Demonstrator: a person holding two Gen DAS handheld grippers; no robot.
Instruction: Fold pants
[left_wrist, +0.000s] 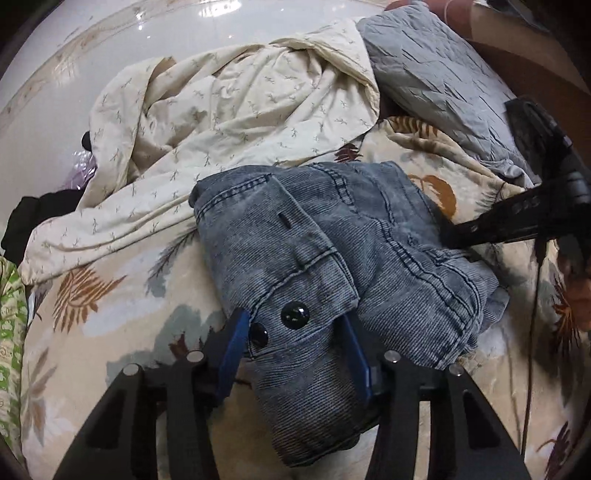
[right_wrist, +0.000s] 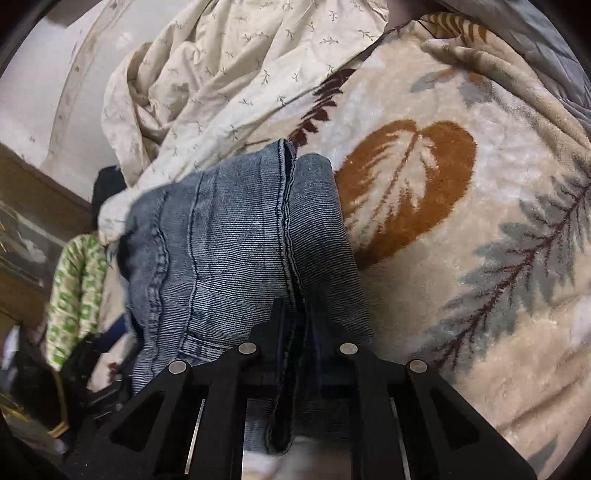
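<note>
The blue denim pants (left_wrist: 332, 258) lie bunched on a cream leaf-print blanket (left_wrist: 122, 295). In the left wrist view my left gripper (left_wrist: 295, 332) has its blue fingers either side of the waistband flap with two dark buttons (left_wrist: 294, 314), closed on the cloth. My right gripper shows as a black arm (left_wrist: 517, 221) at the right, reaching onto the pants. In the right wrist view my right gripper (right_wrist: 295, 314) is shut on a seam fold of the pants (right_wrist: 240, 240), and the fingertips are hidden by denim.
A crumpled cream sheet (left_wrist: 240, 110) lies behind the pants. A grey quilted pillow (left_wrist: 436, 74) sits at back right. A green patterned cloth (right_wrist: 74, 288) and dark clutter are at the left edge. A white floor (left_wrist: 55, 92) lies beyond the bed.
</note>
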